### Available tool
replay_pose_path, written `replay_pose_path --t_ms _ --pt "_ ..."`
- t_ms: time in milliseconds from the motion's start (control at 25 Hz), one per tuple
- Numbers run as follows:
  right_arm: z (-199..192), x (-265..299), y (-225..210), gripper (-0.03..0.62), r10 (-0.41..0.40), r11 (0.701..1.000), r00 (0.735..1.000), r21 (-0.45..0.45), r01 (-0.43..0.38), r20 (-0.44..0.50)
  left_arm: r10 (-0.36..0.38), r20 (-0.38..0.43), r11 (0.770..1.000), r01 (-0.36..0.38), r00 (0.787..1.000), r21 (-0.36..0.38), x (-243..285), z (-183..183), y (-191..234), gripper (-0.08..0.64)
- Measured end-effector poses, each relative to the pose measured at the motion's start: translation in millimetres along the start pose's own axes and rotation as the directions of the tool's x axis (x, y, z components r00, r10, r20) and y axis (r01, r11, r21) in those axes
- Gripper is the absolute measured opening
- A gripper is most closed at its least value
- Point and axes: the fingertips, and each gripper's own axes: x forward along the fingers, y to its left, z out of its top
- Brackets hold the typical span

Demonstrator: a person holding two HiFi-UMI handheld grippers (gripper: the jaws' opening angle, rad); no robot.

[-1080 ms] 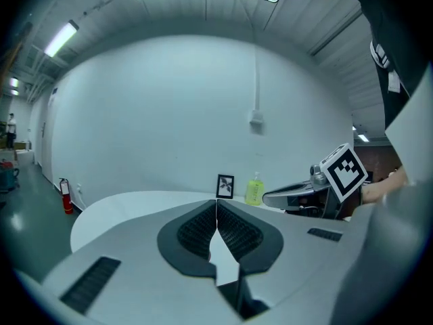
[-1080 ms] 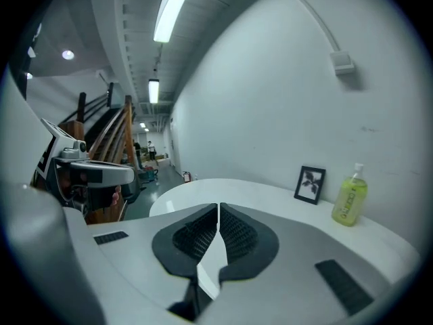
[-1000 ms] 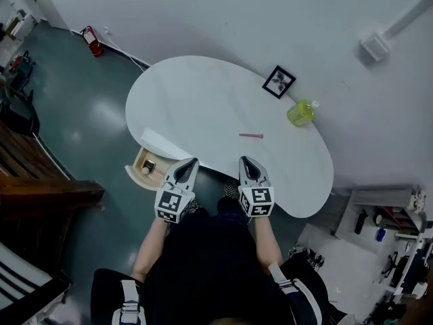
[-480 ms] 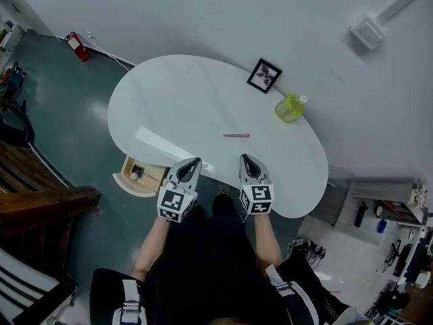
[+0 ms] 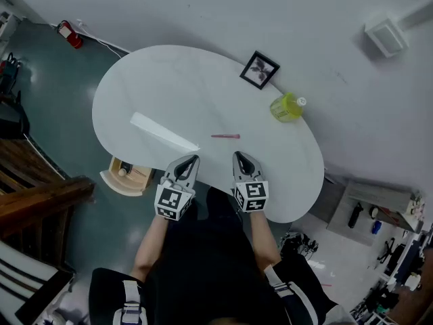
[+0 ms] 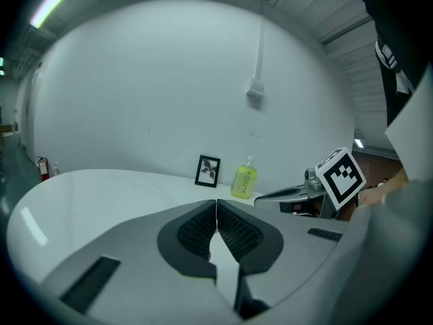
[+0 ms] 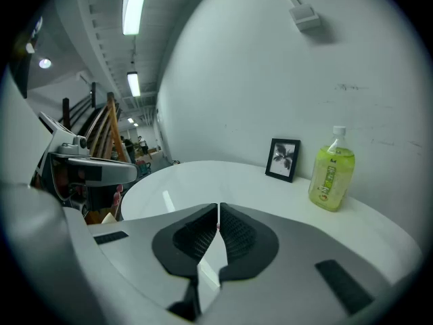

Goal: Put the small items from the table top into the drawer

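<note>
**Both grippers hanging shut and empty at the table's near edge**

The white table is filling most of the head view, and almost all of it is lying bare. The person is standing at its near edge, facing across it. The drawer is hanging open under the table's left end, probably so that items can be dropped straight in; a small ball and some bits too small to name are sitting inside it.

The left gripper and the right gripper are being held side by side over the near edge, pointing forward. Each gripper's own view is showing its jaws pressed together with nothing pinched between them.

The frame and the bottle are standing at the far edge by the wall, looking more like fixtures than items to stow. The pink stick is lying flat in the open, just ahead of the two grippers and between their lines, well apart from the drawer. It is looking like the only small item left on the table top, and whichever gripper is taking it will need to spread its jaws first.
</note>
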Motion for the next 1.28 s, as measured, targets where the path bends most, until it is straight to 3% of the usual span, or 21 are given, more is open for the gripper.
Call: replay_pose_path --t_ms 600,800,1160,1200,1280 --pt "-47 71 -31 0.037 0.142 0.99 0.979 0.002 -0.143 -0.146 0.075 -0.116 0.99 -0.088 0.99 -0.114 61 -59 17 0.02" --pt "-60 83 -35 0.037 0.173 0.984 0.967 -0.016 -0.179 -0.187 0.111 -0.125 0.984 -0.127 0.986 -0.128 73 -58 21 0.02" --pt "-52 106 -42 0.041 0.176 0.971 0.964 -0.128 -0.203 -0.2 0.146 -0.122 0.977 -0.162 0.982 -0.136 73 -61 24 0.02" --pt "-52 108 -42 0.05 0.178 0.969 0.963 -0.137 -0.208 -0.202 0.152 -0.122 0.976 -0.168 0.981 -0.139 72 -61 24 0.02" --pt "-53 112 -42 0.134 0.19 0.963 0.959 -0.148 -0.223 -0.212 0.163 -0.124 0.973 -0.18 0.979 -0.144 68 -64 24 0.02"
